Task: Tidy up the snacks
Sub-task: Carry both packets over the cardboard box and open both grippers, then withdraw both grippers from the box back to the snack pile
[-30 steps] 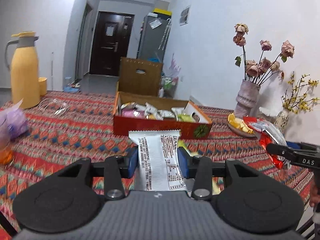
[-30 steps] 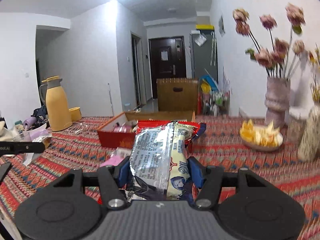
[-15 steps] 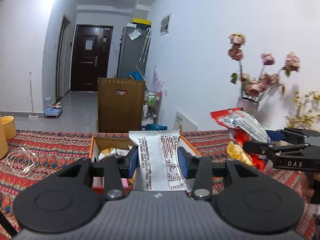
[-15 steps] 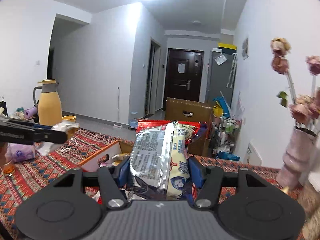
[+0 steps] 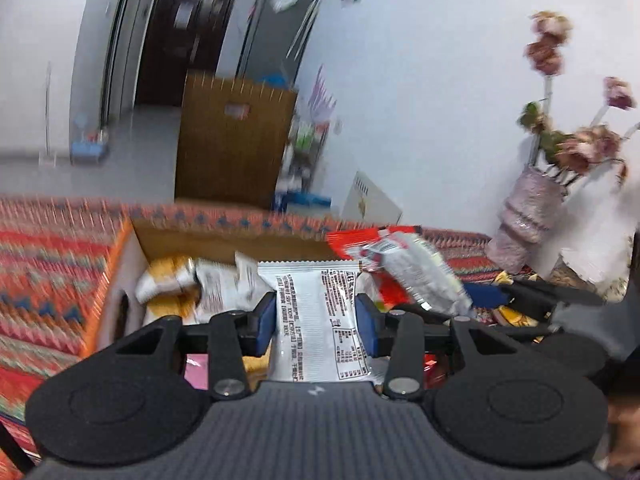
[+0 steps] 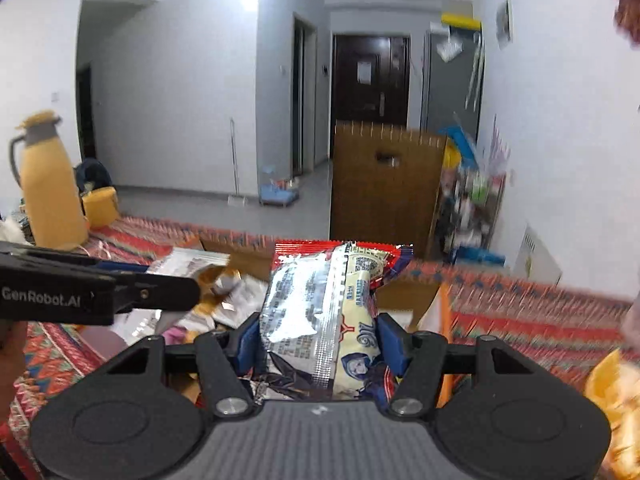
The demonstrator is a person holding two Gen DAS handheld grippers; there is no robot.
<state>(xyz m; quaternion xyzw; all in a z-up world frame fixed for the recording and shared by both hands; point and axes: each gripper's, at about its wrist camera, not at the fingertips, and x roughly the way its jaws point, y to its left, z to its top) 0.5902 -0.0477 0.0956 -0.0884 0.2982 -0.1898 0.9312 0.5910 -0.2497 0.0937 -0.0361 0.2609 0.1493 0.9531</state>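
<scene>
While several packets already lie in the snack box [image 5: 132,240], two more are carried above it: left gripper [image 5: 316,320] fingers clamped on white packet [image 5: 316,312], right gripper [image 6: 320,340] on red-silver packet [image 6: 320,300]; drop-off pending.

Box on the desk
Packets [image 5: 208,288] are lying in the box [image 5: 132,248] on the desk [image 5: 48,264]; a vase [image 5: 524,220] is standing to its right.
</scene>
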